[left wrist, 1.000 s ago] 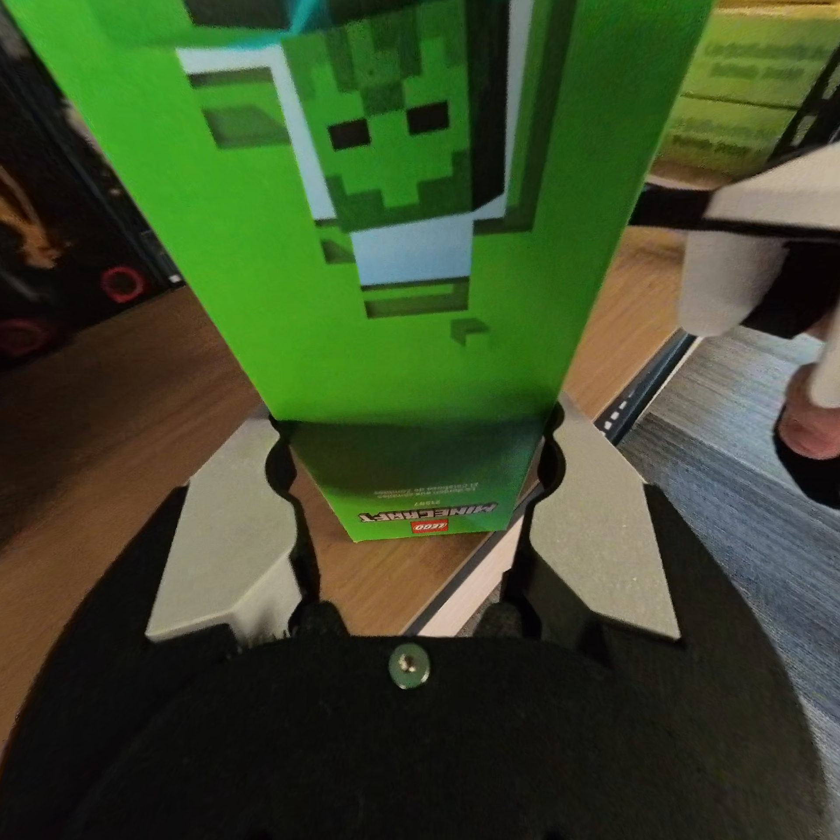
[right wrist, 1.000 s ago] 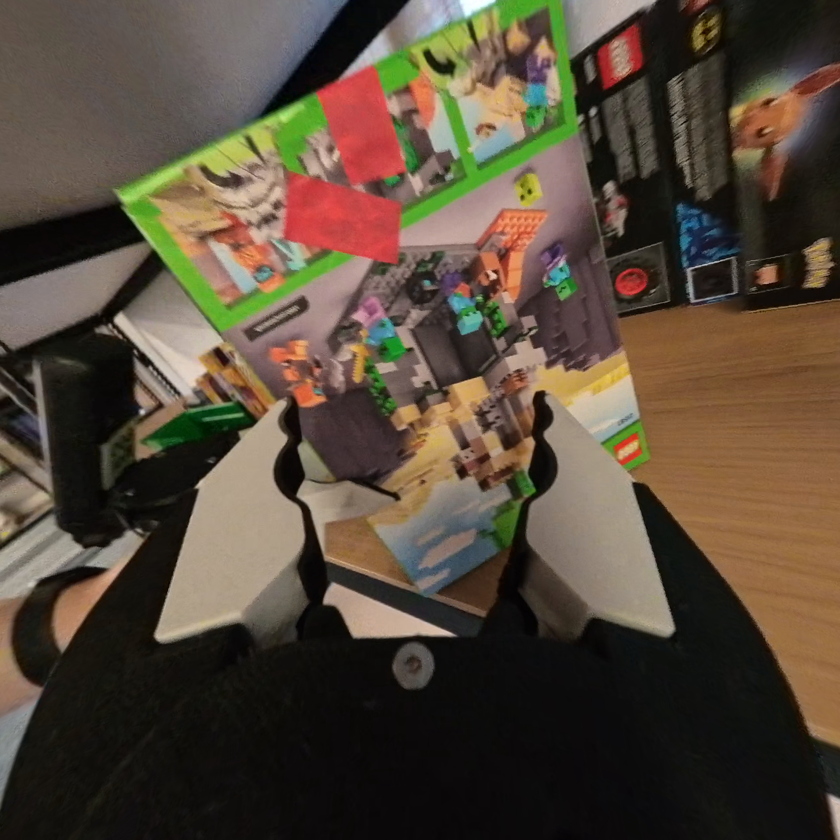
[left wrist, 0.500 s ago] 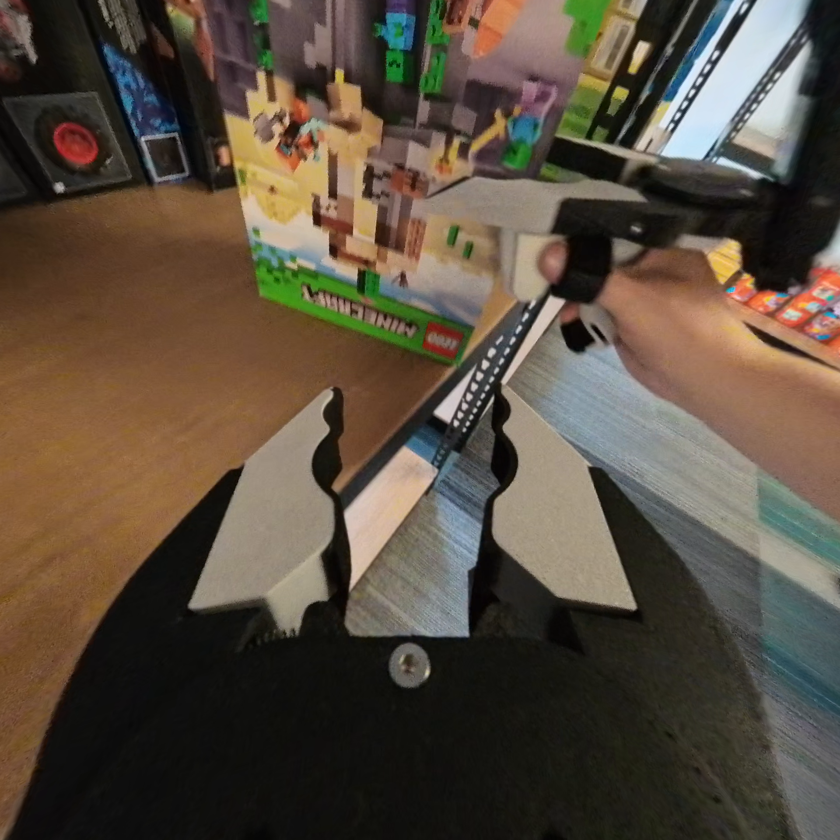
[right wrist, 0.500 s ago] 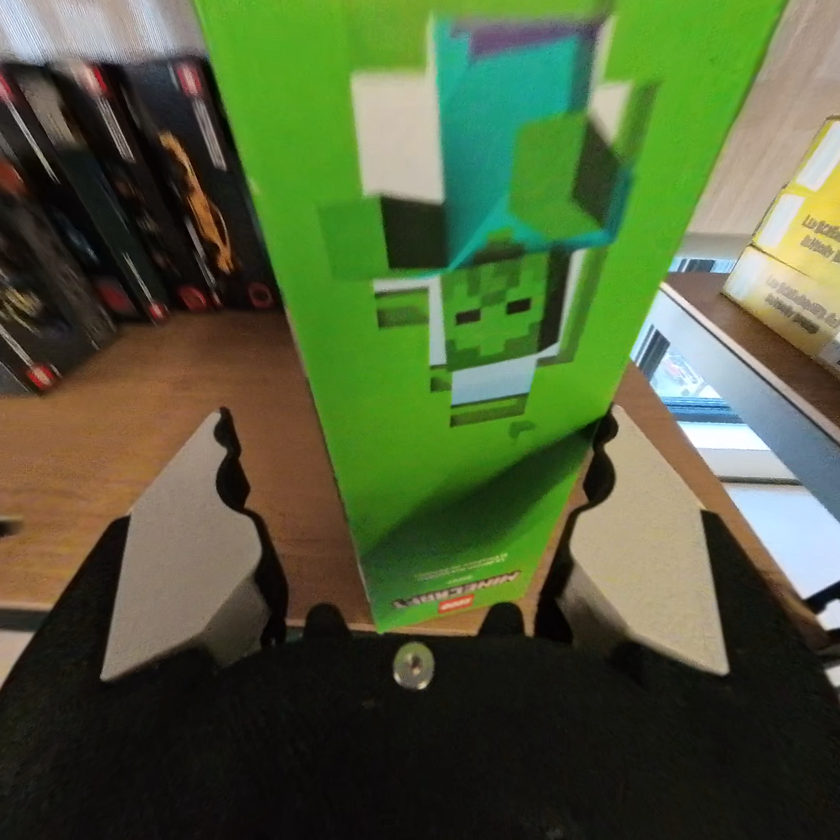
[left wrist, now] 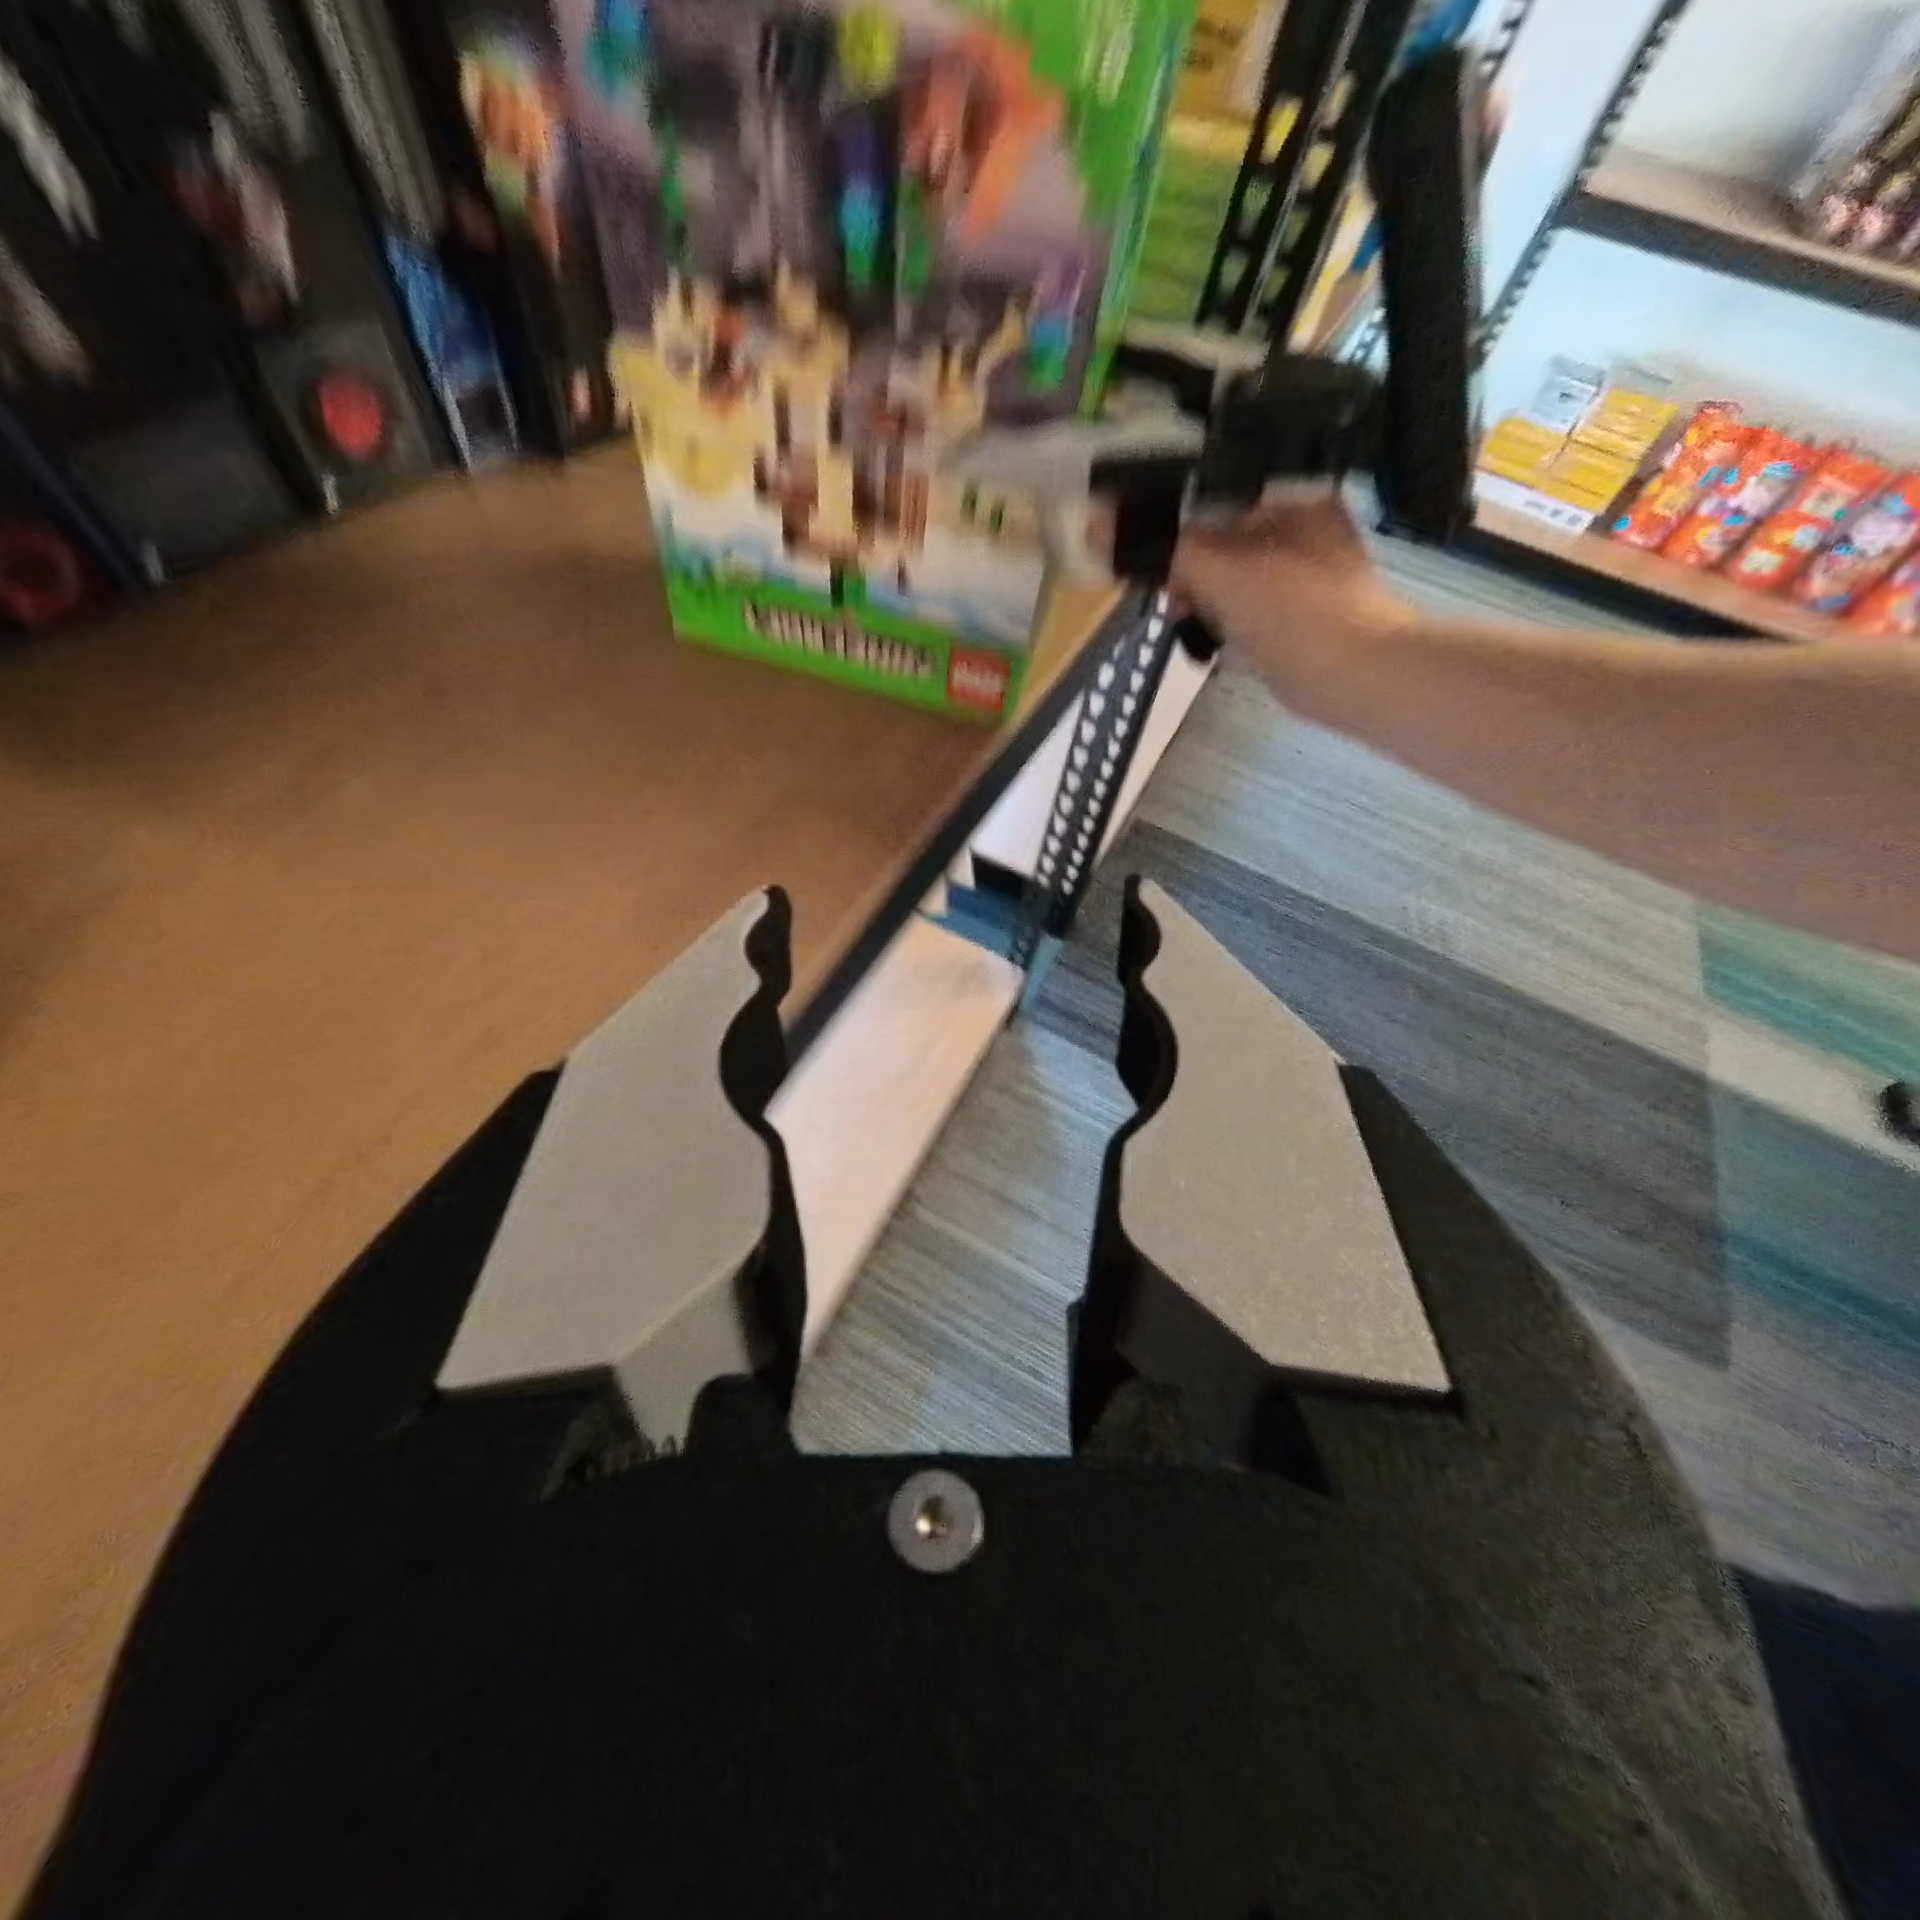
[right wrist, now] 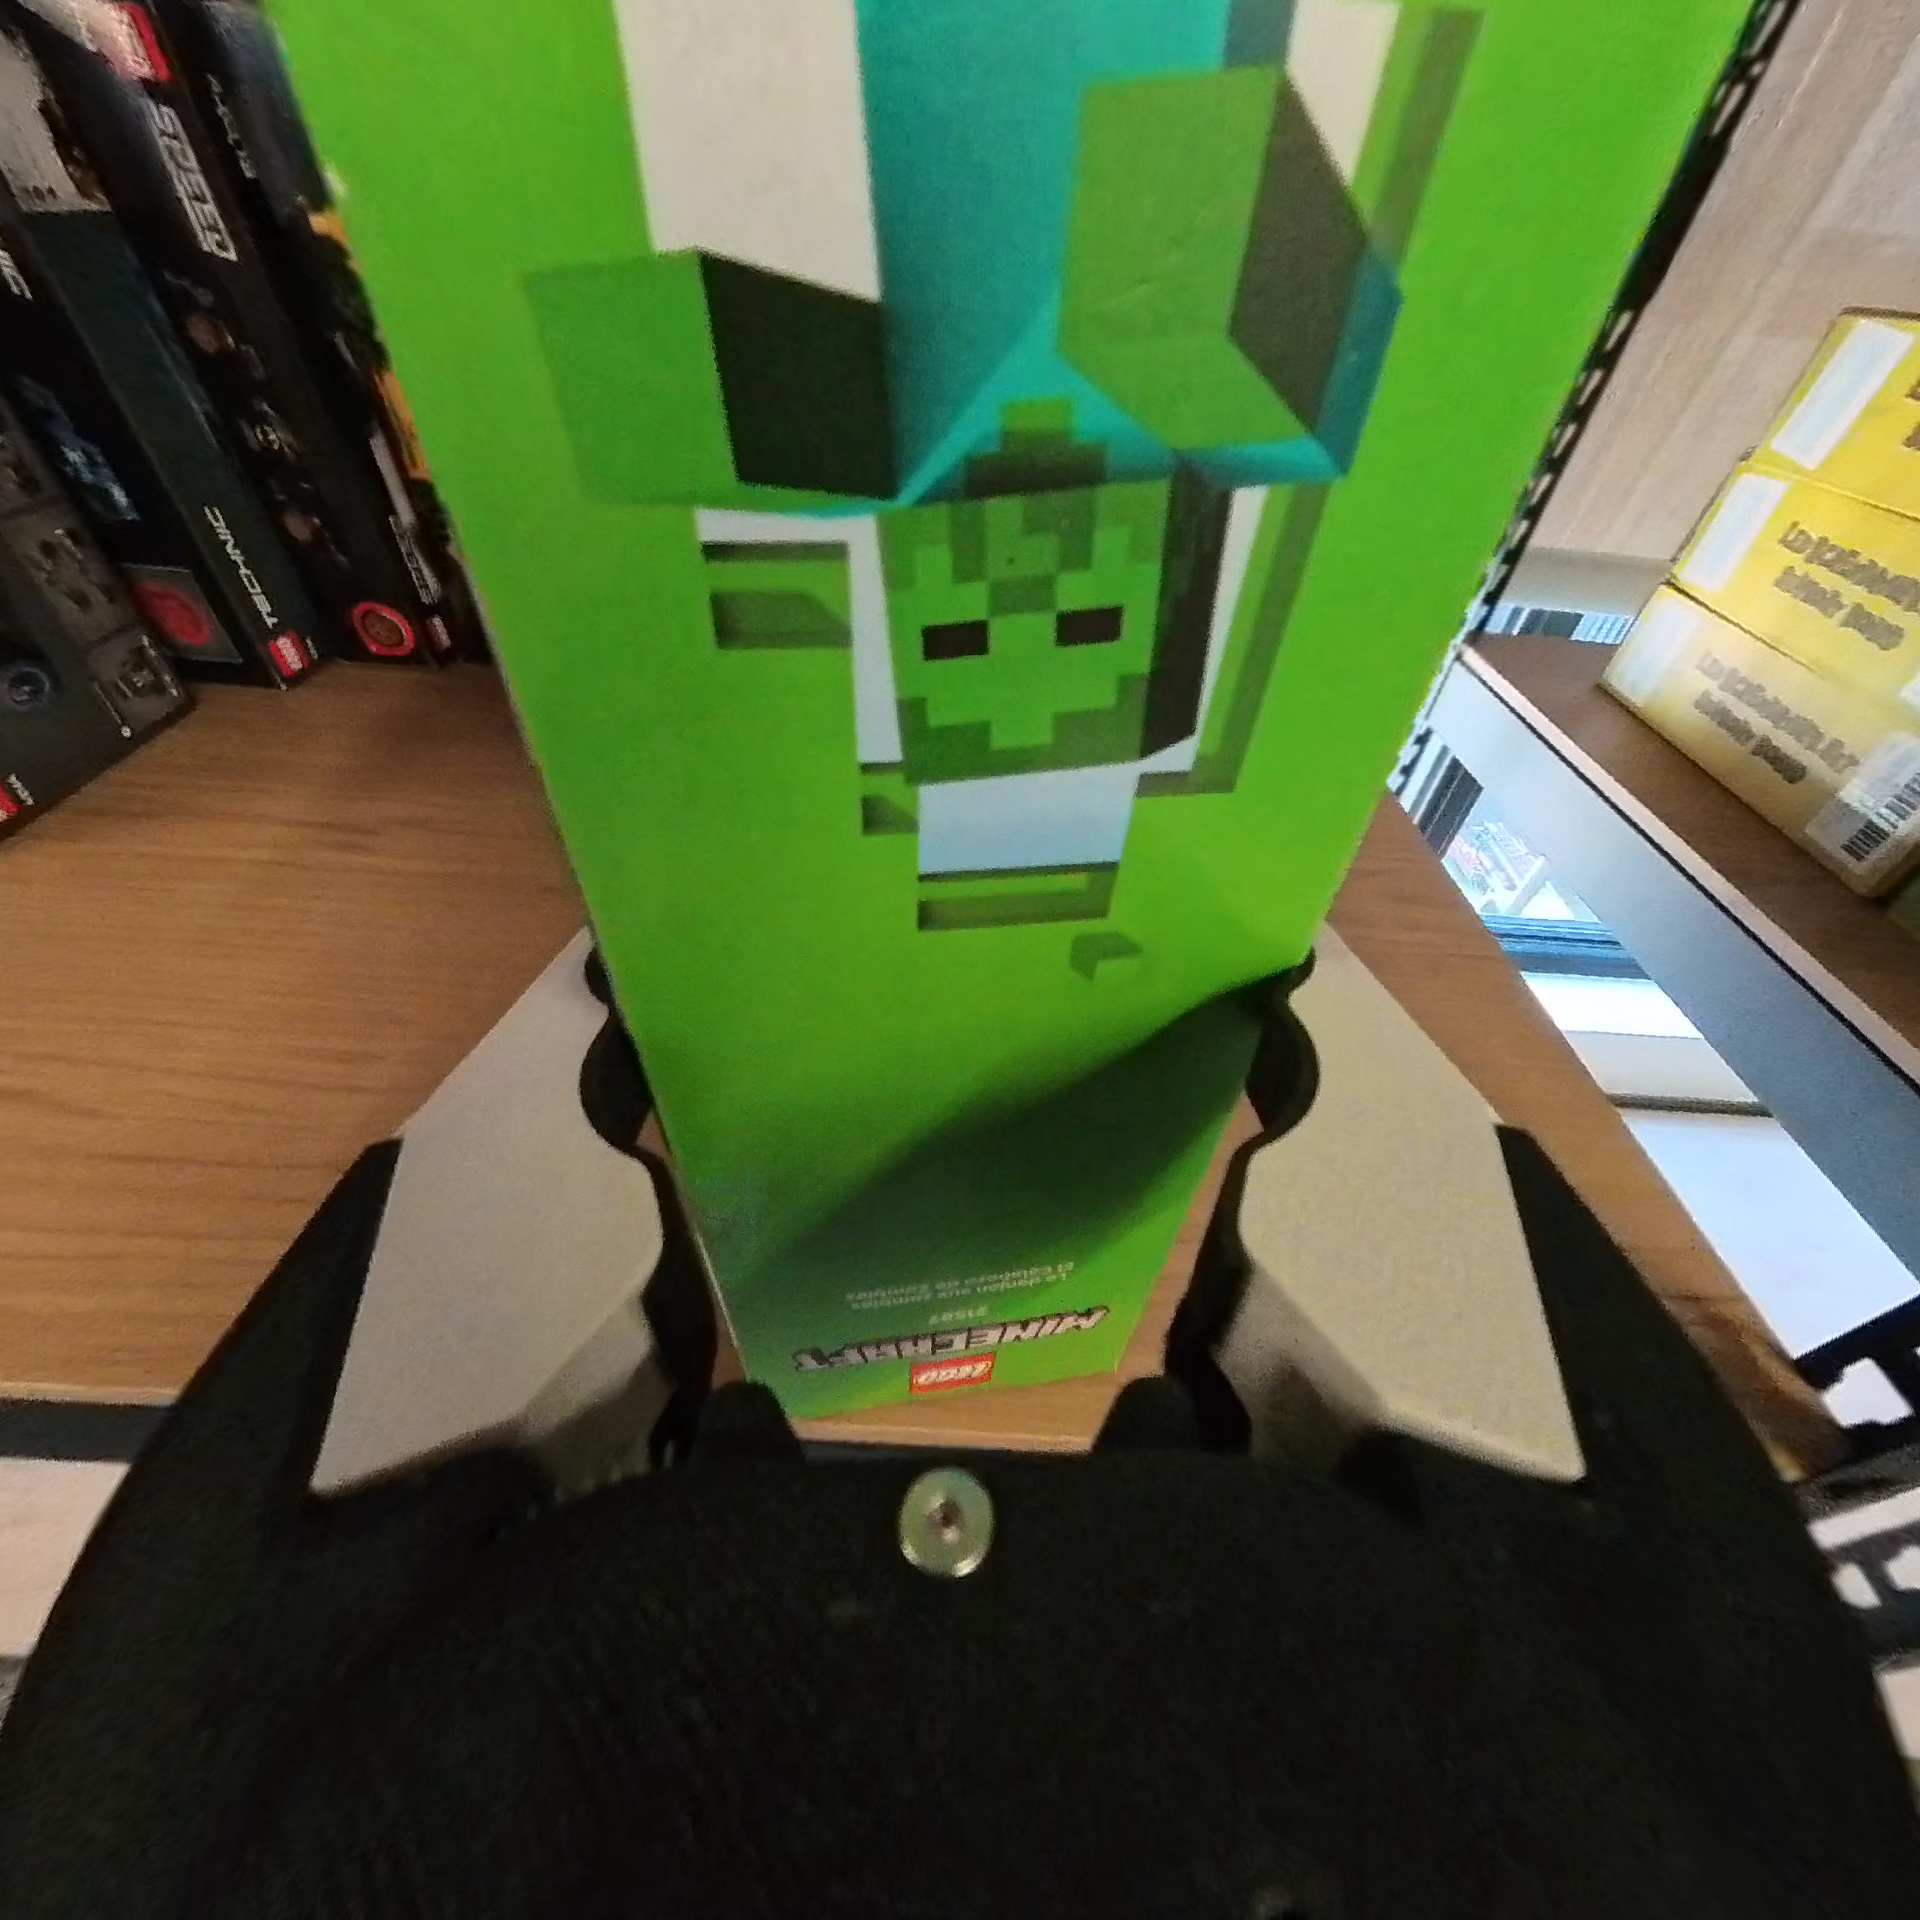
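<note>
A tall green toy box (right wrist: pixel 790 727) stands upright on a wooden shelf (right wrist: pixel 208 987). My right gripper (right wrist: pixel 951 966) is shut on its narrow green side near the bottom, with both pads (right wrist: pixel 613 1049) against the box's edges. In the left wrist view the same box (left wrist: pixel 852 416) stands near the shelf's front corner, with my right gripper (left wrist: pixel 1049 468) clamped on its right end. My left gripper (left wrist: pixel 953 894) is open and empty, well back from the box, over the shelf's front edge (left wrist: pixel 894 935).
Dark boxes (right wrist: pixel 156 416) line the back left of the shelf. Yellow boxes (right wrist: pixel 1787 623) sit on a neighbouring shelf to the right. A black perforated metal upright (left wrist: pixel 1101 790) stands at the shelf corner. Grey carpet (left wrist: pixel 1455 1039) lies below. A person's forearm (left wrist: pixel 1558 707) reaches in from the right.
My left gripper let go of the green box, drew back and narrowed. My right gripper swung round to the box's narrow side, opened wide and closed on it.
</note>
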A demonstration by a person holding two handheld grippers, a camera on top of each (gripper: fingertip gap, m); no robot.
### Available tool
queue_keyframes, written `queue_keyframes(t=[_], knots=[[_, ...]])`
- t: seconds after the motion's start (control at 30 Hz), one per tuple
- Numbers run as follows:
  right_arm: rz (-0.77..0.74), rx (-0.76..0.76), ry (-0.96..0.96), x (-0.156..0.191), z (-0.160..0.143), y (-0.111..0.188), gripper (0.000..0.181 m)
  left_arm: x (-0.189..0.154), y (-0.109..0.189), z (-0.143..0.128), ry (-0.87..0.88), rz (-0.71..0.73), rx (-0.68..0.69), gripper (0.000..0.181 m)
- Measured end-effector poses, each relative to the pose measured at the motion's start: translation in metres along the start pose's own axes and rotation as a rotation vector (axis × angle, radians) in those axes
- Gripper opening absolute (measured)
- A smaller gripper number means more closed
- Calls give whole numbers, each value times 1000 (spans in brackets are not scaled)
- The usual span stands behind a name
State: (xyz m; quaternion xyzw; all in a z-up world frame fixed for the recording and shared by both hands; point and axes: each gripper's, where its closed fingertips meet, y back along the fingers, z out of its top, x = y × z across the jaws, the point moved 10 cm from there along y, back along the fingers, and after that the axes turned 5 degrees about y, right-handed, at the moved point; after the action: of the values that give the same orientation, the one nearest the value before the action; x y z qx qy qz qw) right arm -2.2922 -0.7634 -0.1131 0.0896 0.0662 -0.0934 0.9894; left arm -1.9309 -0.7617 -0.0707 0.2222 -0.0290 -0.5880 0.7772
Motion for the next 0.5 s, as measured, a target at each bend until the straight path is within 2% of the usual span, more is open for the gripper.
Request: queue_keyframes(t=[0.03,0.07,0.1,0.13,0.2,0.23,0.3,0.37,0.5], knots=[[0,-12,-4,0,-1,0,118,2,-10,26,-66,-20,-20,41],[2,-23,-4,0,-1,0,118,1,-23,56,-120,-49,-48,0],[7,-33,-4,0,-2,0,118,0,-39,86,-116,-100,-85,0],[17,-42,-3,-1,-2,0,118,-3,-61,115,-39,-188,-103,0],[40,-46,1,-3,-2,0,118,-6,-109,166,214,-420,-57,0],[49,-45,2,-3,-2,0,118,-4,-132,185,330,-475,-43,0],[58,-43,4,-4,-2,0,118,4,-173,213,489,-484,-34,0],[71,-39,3,-5,-2,0,118,10,-206,227,585,-458,63,0],[95,-26,9,-7,-2,0,118,17,-245,248,619,-340,173,0]])
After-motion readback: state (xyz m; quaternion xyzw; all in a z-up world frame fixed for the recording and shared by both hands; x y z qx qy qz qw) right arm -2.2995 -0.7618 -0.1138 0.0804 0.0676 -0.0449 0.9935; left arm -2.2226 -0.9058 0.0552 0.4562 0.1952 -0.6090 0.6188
